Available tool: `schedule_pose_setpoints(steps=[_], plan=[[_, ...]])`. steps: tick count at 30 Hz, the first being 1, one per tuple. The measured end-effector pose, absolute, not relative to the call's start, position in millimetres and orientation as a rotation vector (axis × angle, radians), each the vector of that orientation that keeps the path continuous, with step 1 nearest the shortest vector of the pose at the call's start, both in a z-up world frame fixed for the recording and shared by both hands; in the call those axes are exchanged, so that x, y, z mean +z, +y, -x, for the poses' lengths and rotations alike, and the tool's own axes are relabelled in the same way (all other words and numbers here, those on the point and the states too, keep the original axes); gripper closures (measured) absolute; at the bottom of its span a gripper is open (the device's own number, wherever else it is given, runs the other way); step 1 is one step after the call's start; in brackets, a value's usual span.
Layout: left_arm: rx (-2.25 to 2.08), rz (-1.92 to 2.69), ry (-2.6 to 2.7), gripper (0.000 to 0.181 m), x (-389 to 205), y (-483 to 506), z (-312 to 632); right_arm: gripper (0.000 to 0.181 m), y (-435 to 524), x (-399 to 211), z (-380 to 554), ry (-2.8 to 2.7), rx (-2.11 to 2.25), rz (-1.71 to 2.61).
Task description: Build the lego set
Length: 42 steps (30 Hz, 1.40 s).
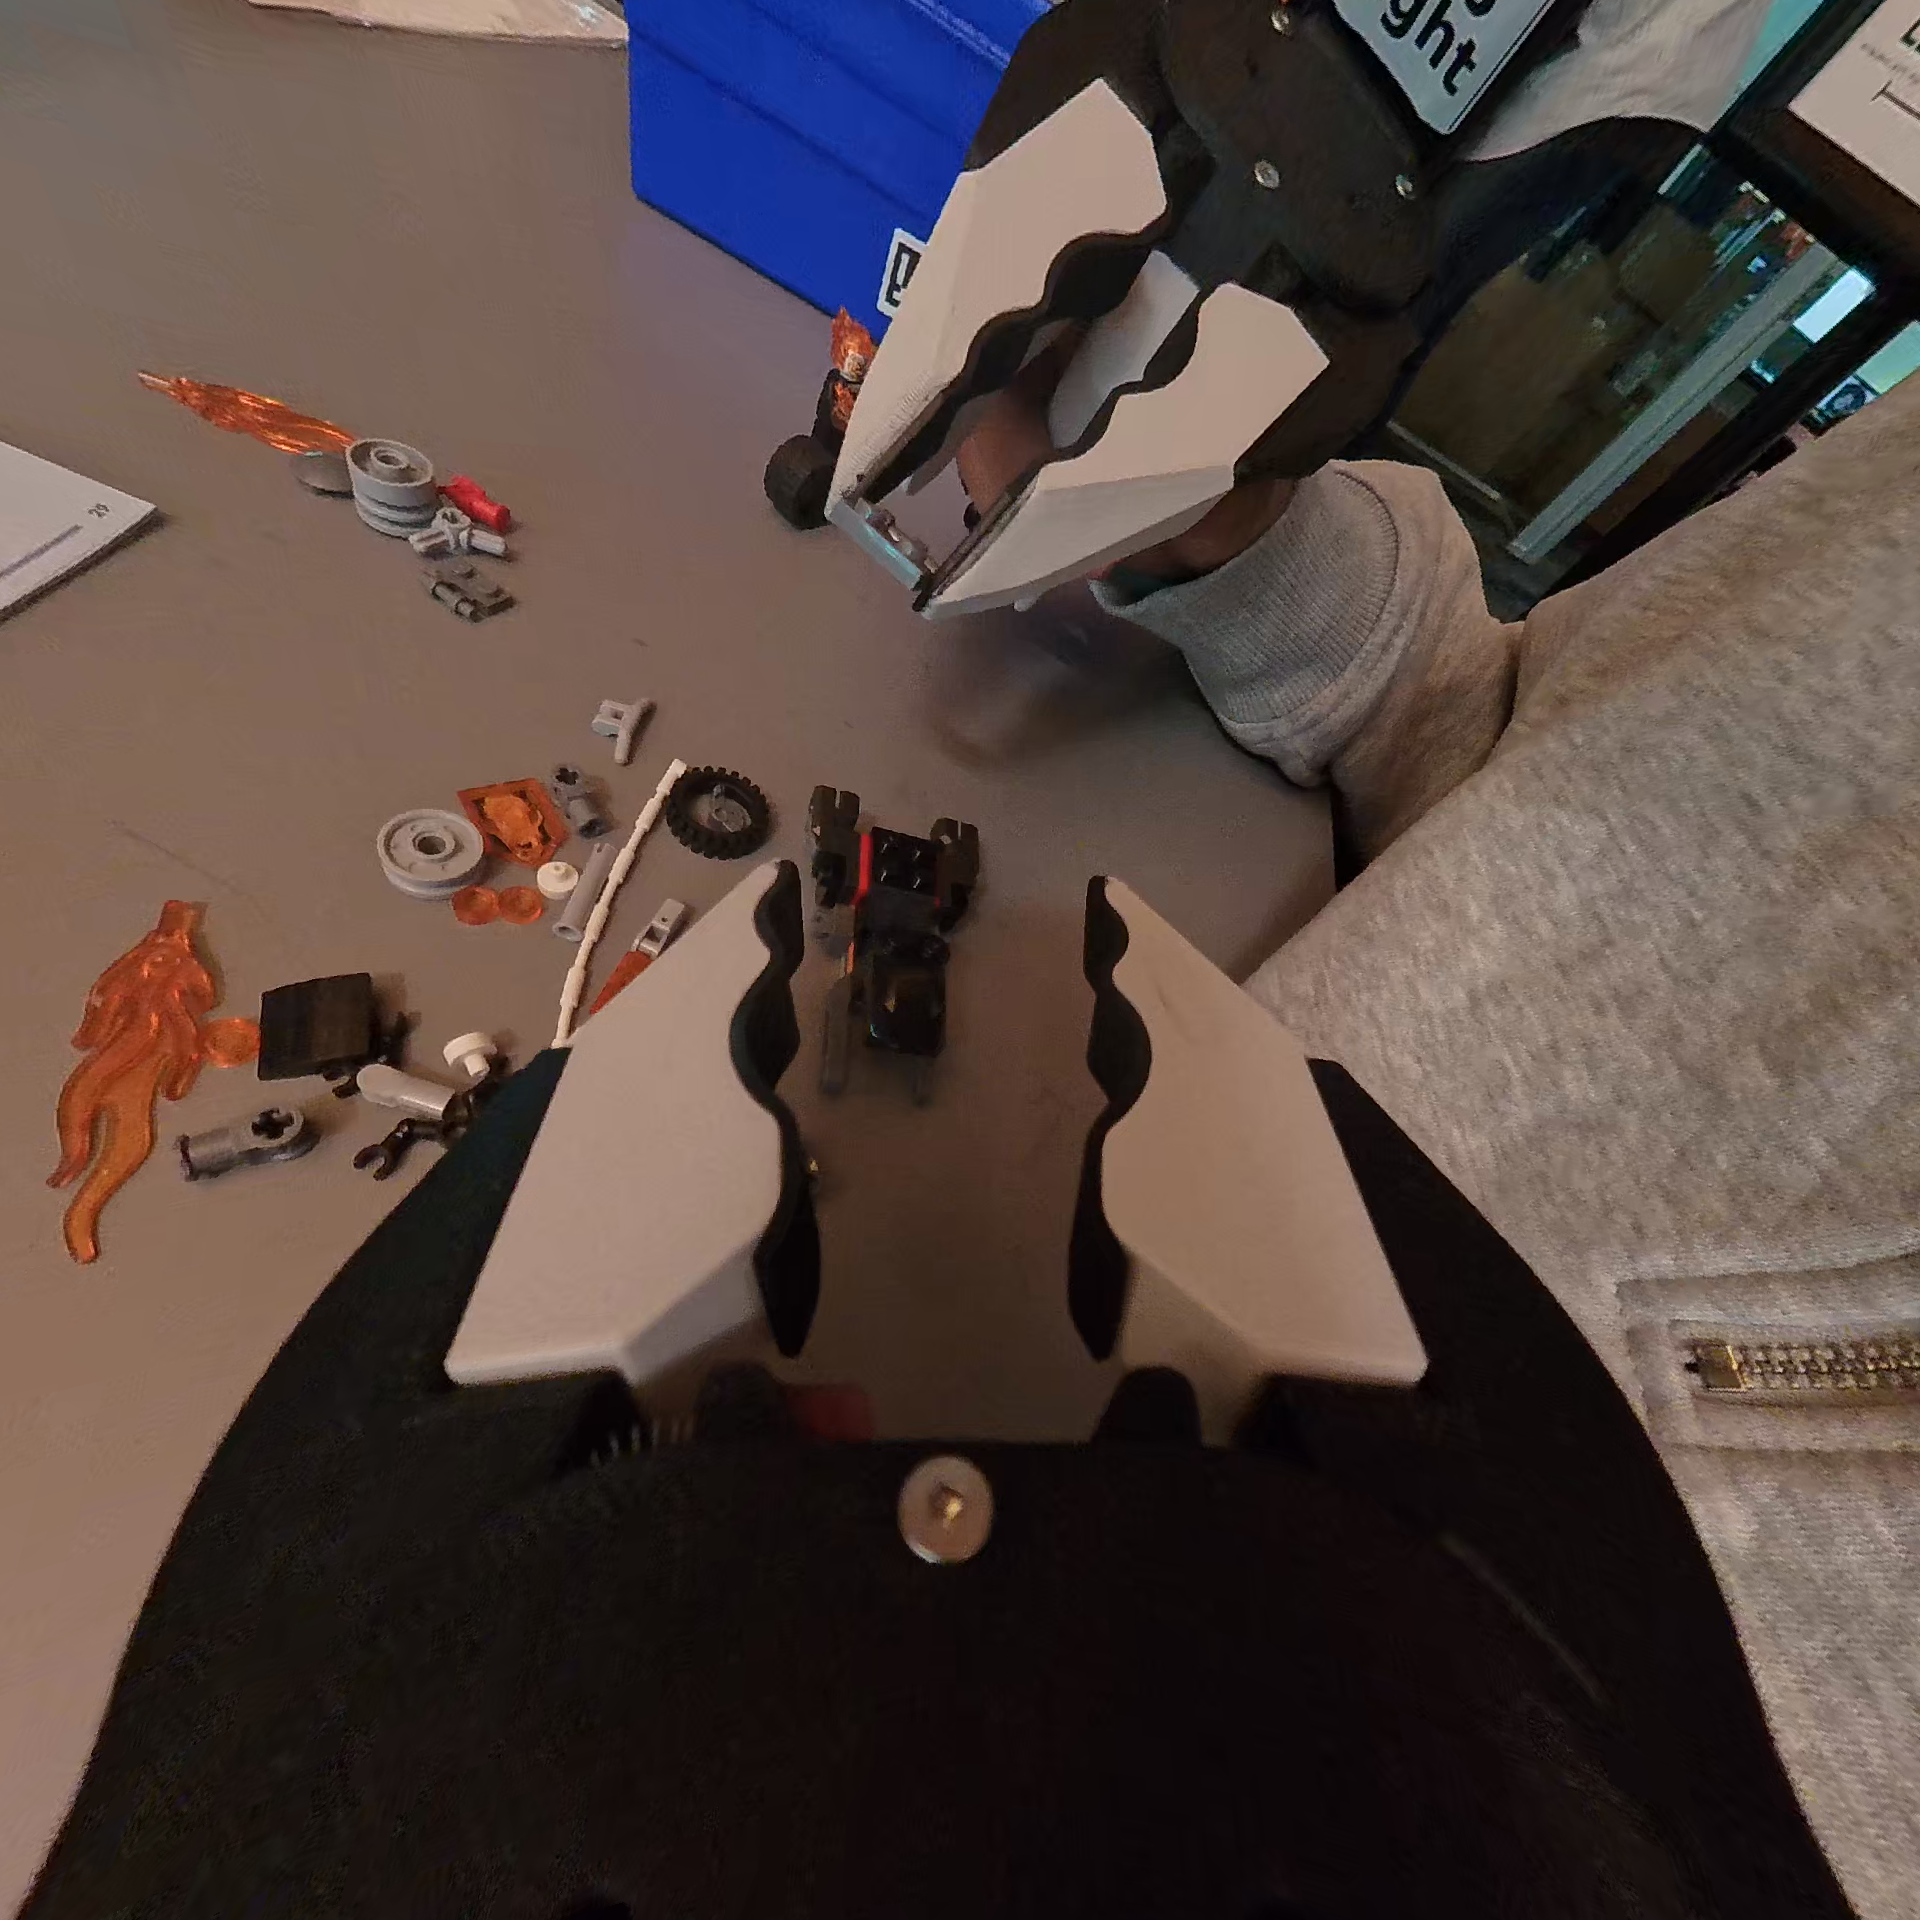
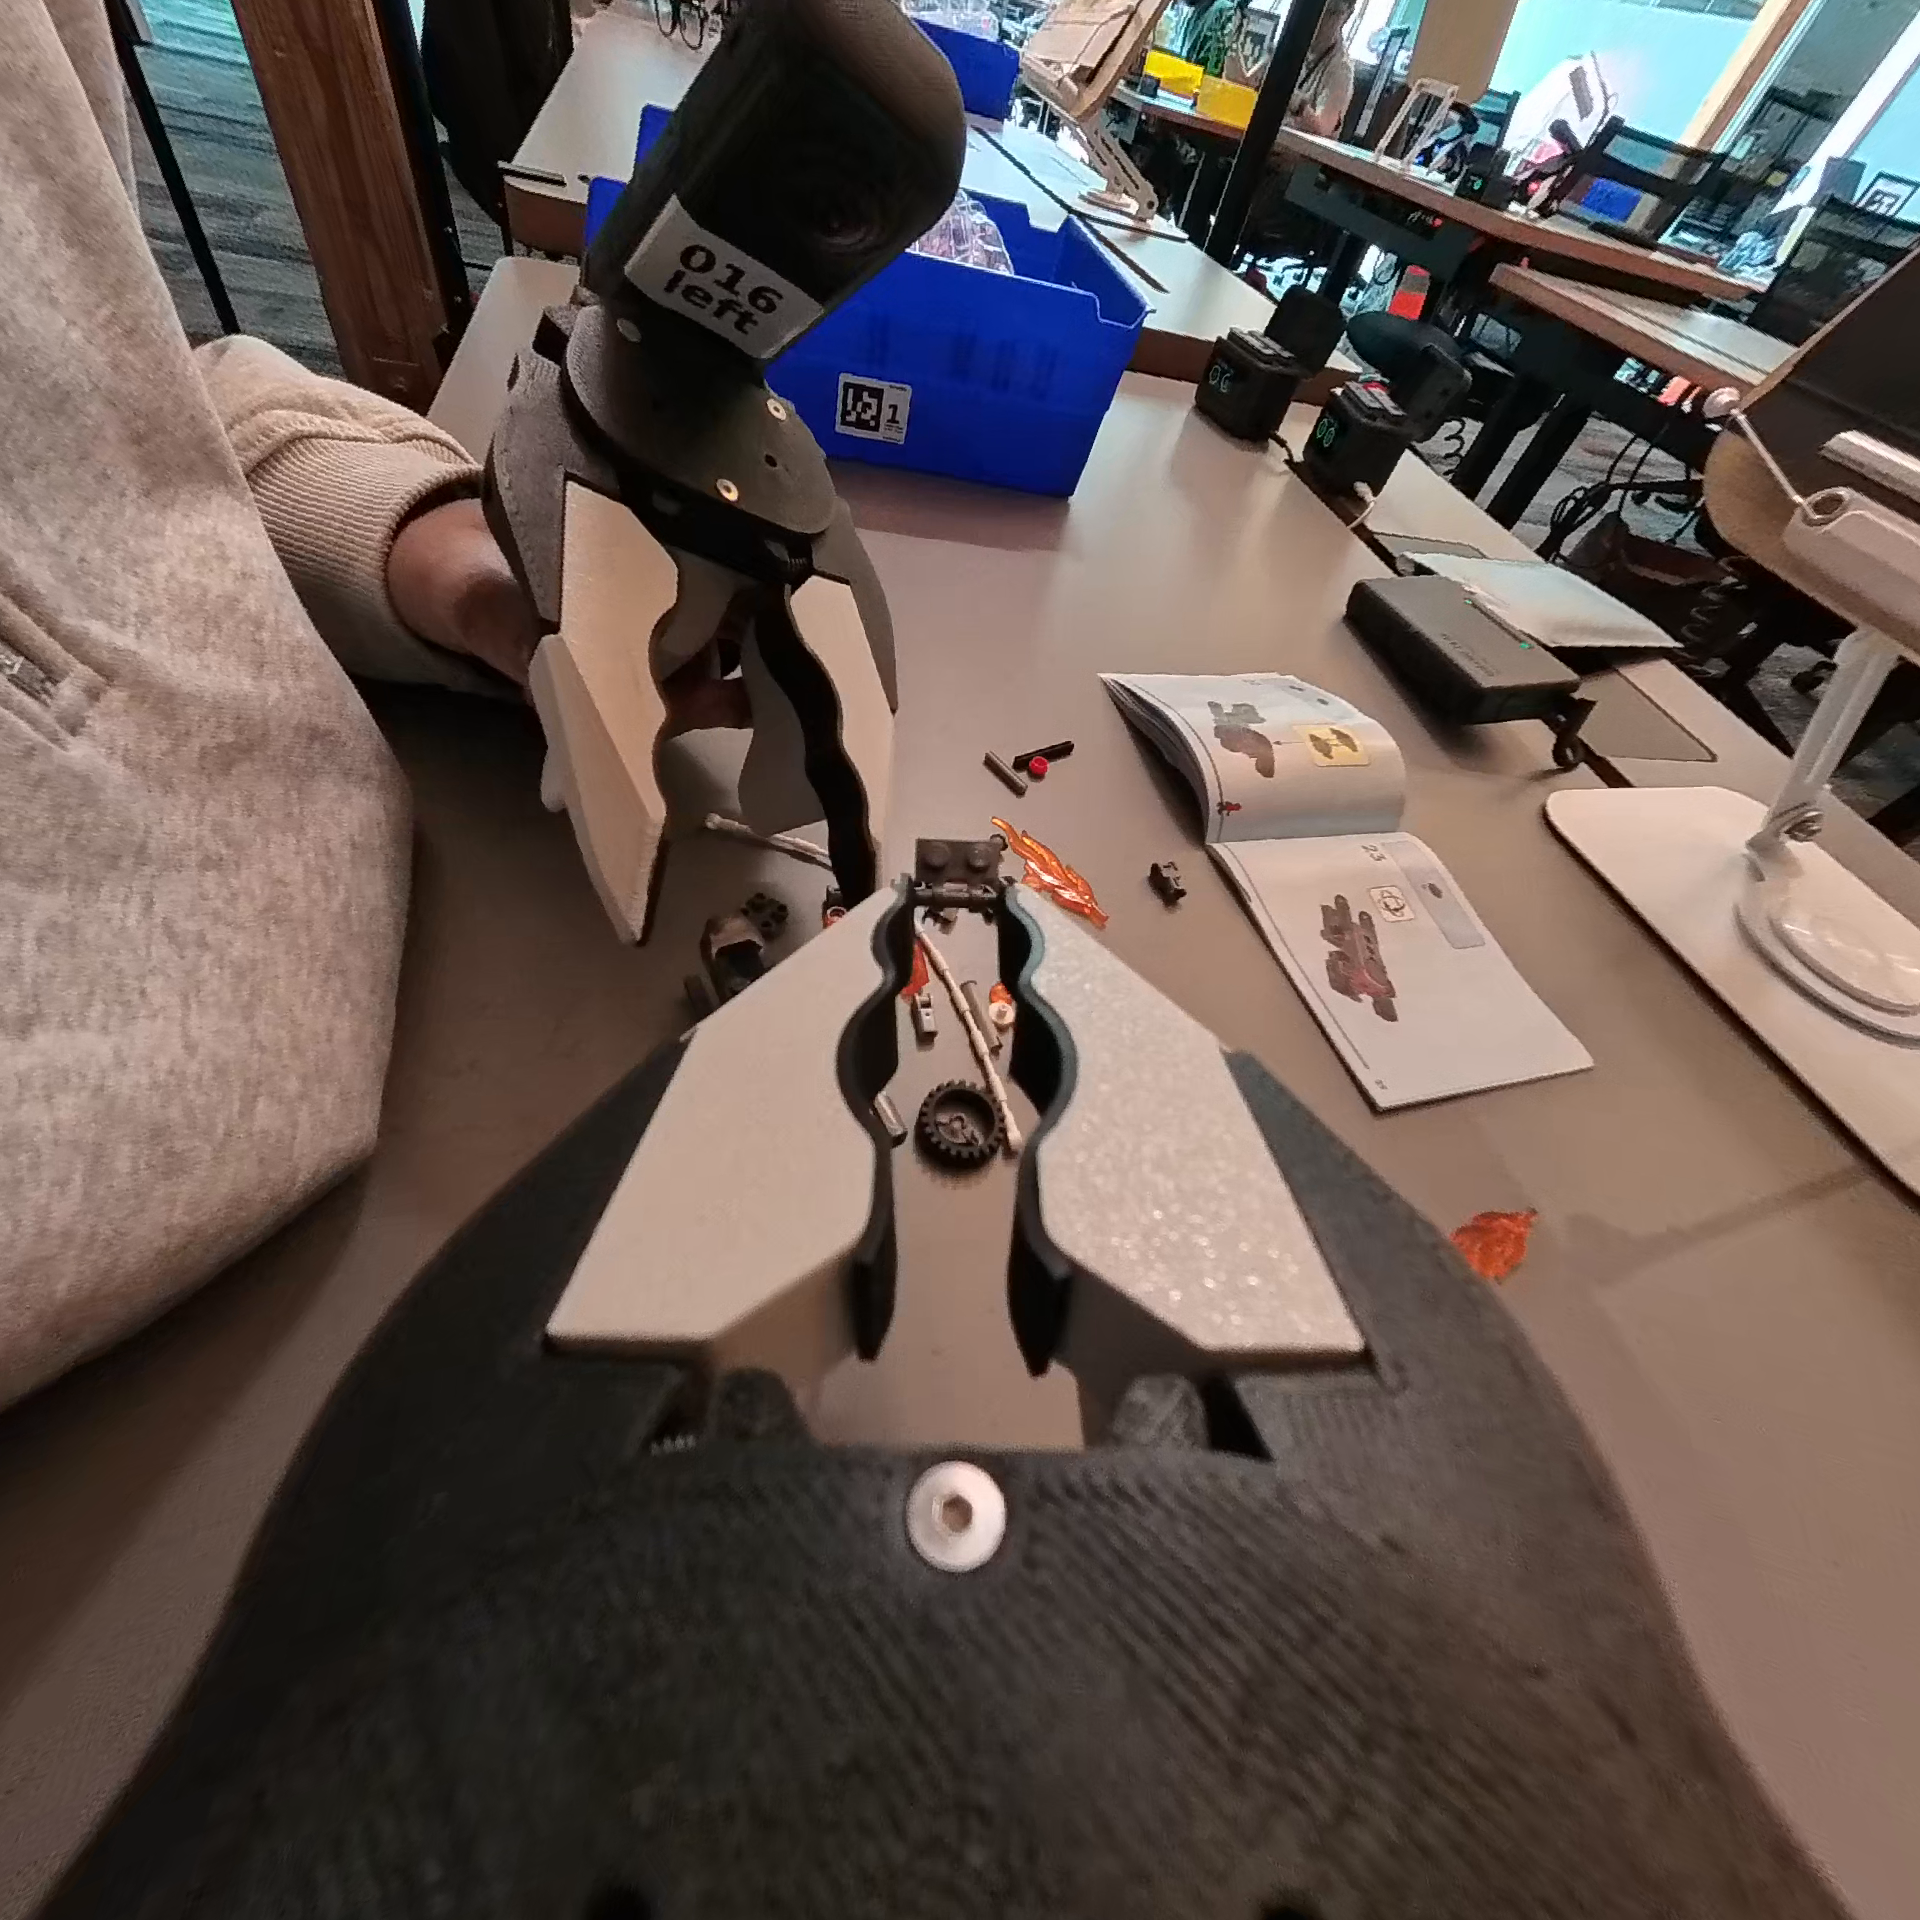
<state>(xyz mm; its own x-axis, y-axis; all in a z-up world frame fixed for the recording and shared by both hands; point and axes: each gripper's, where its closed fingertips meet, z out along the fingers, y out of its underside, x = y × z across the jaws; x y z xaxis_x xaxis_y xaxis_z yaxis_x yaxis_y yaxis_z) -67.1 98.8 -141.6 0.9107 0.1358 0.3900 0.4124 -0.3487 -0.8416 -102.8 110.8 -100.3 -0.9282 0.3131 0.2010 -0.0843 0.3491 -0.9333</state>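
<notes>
A: Start with the blue bin (image 2: 966, 343) at the far side of the table (image 2: 1247, 582). Open top, something clear and crinkled inside, but I cannot make out what.

B: Everything else lies loose on the table. The half-built black model (image 1: 894, 935) sits nearer the person than the bin, right under the left gripper (image 1: 940, 904), whose jaws stand wide apart and hold nothing.

A: And the right gripper (image 2: 951, 894)? Jaws pinched on a small grey plate piece (image 2: 956, 868), held up above the table.

B: Counts, then. One black toothed wheel (image 1: 717, 826) just beside the model, farther from the person. One long white bar (image 1: 613, 894) next to it. Two grey wheel hubs: one (image 1: 428, 852) beyond the bar, one (image 1: 390, 478) farther off toward the bin.

A: Two large orange flame pieces (image 1: 135, 1060) (image 1: 249, 410) too. The instruction booklet (image 2: 1340, 862) lies open, well beyond the model.

B: A small figure with a flame head (image 1: 847, 364) stands by the bin, half hidden behind the right gripper. The smaller bits blur together.
</notes>
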Motion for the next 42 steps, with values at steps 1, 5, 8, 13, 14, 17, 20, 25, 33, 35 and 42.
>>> schedule_pose_setpoints(steps=[1, 5, 8, 13, 14, 17, 20, 25, 33, 35, 42], plan=[[-0.301, 1.924, -0.402, 0.128, -141.7, 98.8, 67.2, 0.167, 110.7, -100.5, 102.8, -2.274, 1.604, 0.202], [-0.303, 1.926, -0.409, 0.128, -142.3, 98.7, 68.0, 0.167, 110.6, -100.3, 102.5, -2.277, 1.613, 0.206], [-0.307, 1.931, -0.413, 0.128, -143.2, 98.9, 68.1, 0.167, 110.5, -101.2, 102.7, -2.283, 1.612, 0.208], [-0.305, 1.935, -0.416, 0.127, -144.0, 99.0, 68.4, 0.167, 110.2, -101.5, 101.8, -2.288, 1.607, 0.205], [-0.303, 1.935, -0.417, 0.127, -144.0, 98.9, 68.7, 0.167, 110.2, -101.3, 101.6, -2.287, 1.606, 0.205], [-0.297, 1.936, -0.418, 0.127, -144.1, 98.8, 68.9, 0.167, 110.7, -100.5, 101.2, -2.283, 1.604, 0.208], [-0.288, 1.935, -0.417, 0.127, -143.7, 98.7, 69.1, 0.167, 112.7, -101.0, 101.3, -2.277, 1.596, 0.221], [-0.267, 1.923, -0.415, 0.126, -141.6, 97.7, 70.0, 0.167, 118.3, -107.2, 98.2, -2.29, 1.595, 0.266], [-0.19, 1.939, -0.378, 0.119, -140.6, 98.2, 67.9, 0.168, 127.9, -131.4, 73.2, -2.418, 1.54, 0.332], [-0.177, 1.961, -0.37, 0.117, -143.1, 99.2, 67.0, 0.168, 131.9, -140.6, 69.2, -2.469, 1.501, 0.373], [-0.154, 2.061, -0.353, 0.115, -156.1, 103.2, 64.7, 0.167, 127.2, -165.3, 52.6, -2.65, 1.435, 0.434]])
